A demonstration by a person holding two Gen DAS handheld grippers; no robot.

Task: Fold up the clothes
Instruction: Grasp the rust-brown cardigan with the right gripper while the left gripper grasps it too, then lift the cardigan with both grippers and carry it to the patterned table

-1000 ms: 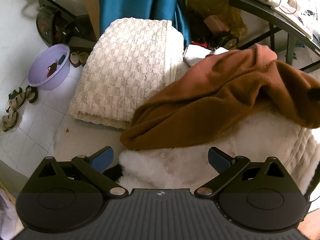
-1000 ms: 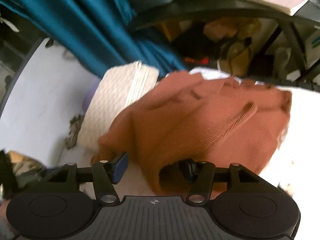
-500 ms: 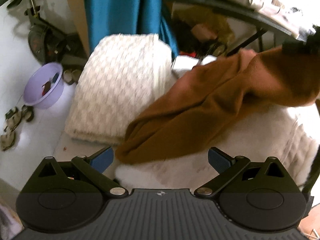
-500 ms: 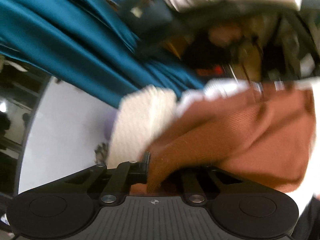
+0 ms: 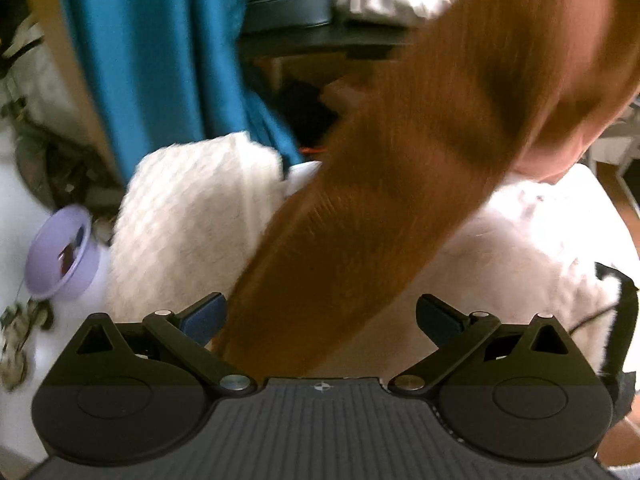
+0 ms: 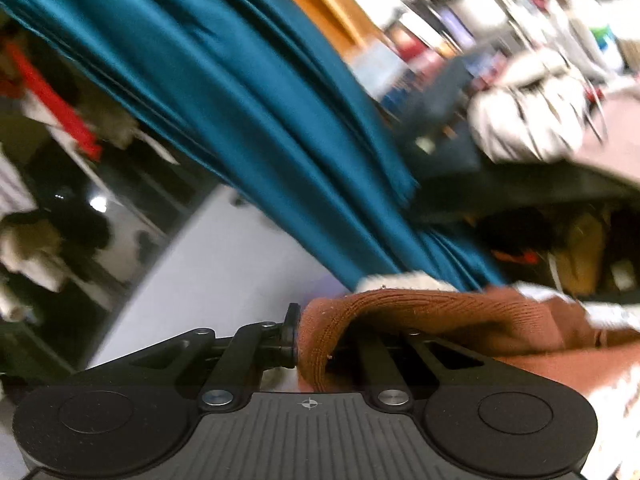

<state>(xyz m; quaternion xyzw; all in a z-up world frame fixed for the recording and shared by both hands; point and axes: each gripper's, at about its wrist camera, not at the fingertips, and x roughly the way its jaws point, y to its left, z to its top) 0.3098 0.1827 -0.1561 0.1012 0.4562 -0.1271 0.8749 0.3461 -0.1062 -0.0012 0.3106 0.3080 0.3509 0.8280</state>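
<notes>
The right gripper (image 6: 316, 340) is pinched tight on a ribbed edge of the rust-brown sweater (image 6: 420, 312), which bunches over its fingers and trails off toward 3 o'clock. In the left wrist view the same sweater (image 5: 380, 220) stretches in a blurred band from 1 o'clock down to 6 o'clock, passing between the spread fingers of the left gripper (image 5: 320, 316), which grips nothing. A cream knitted blanket (image 5: 192, 220) lies at 9 o'clock, with a teal curtain (image 5: 152, 60) behind it at 11 o'clock.

Two wrist views, shared teal curtain (image 5: 160, 72)
</notes>
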